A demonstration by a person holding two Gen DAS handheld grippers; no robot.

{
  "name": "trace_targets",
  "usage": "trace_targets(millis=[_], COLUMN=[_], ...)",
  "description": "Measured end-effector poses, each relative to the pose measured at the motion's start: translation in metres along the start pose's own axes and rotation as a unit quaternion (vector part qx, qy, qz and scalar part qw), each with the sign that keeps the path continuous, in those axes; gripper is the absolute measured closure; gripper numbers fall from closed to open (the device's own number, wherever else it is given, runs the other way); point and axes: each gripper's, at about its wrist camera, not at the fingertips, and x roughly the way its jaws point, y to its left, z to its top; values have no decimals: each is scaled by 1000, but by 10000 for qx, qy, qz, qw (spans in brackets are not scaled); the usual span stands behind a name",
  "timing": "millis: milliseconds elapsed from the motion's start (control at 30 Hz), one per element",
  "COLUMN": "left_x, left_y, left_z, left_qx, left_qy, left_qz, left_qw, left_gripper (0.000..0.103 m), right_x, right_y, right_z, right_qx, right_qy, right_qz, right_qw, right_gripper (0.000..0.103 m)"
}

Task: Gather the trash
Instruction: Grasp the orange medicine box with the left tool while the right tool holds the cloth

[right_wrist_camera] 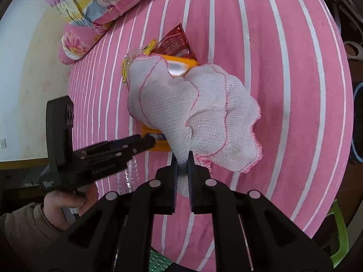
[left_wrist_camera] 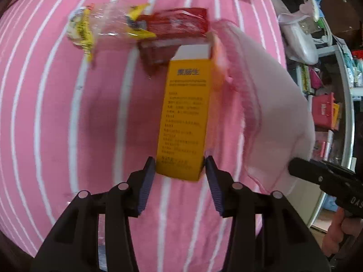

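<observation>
Two ribbed pads [left_wrist_camera: 147, 176] flank rectangular cardboard box [left_wrist_camera: 185, 117].

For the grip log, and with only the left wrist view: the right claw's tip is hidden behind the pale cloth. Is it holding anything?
Observer: Yes. The right claw is shut on a bunched edge of the white mesh cloth.
Operator: Any trash that I am missing?
Observer: A clear plastic bottle lies near the bed's edge, just below the left claw in the right wrist view.
</observation>
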Motion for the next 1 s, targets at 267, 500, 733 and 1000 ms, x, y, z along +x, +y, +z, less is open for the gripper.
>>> trace_targets(millis=[267,500,733,1000], left_x=[39,47,-17,-110], left_y=[-51,-61,-67,-104], left_z=[8,10,-23,-73], left_qx=[455,223,-206,-401], left_qy=[371,364,9,-482], left_qz=[46,623,413,322], left_qw=[9983,9971,9989,9975], left_gripper=[44,63,63,63], right_x=[-2,-20,-66,-143], right_y=[-29,-46,-31,10], right_z=[-5,-8,-24,-62], right_qx=[299,266,-93,-666], right_qy=[-52,-217,-452,-774], right_qz=[-56,5,45,117], right_qw=[9995,9994,9989,9947], right_gripper=[94,95,95,95])
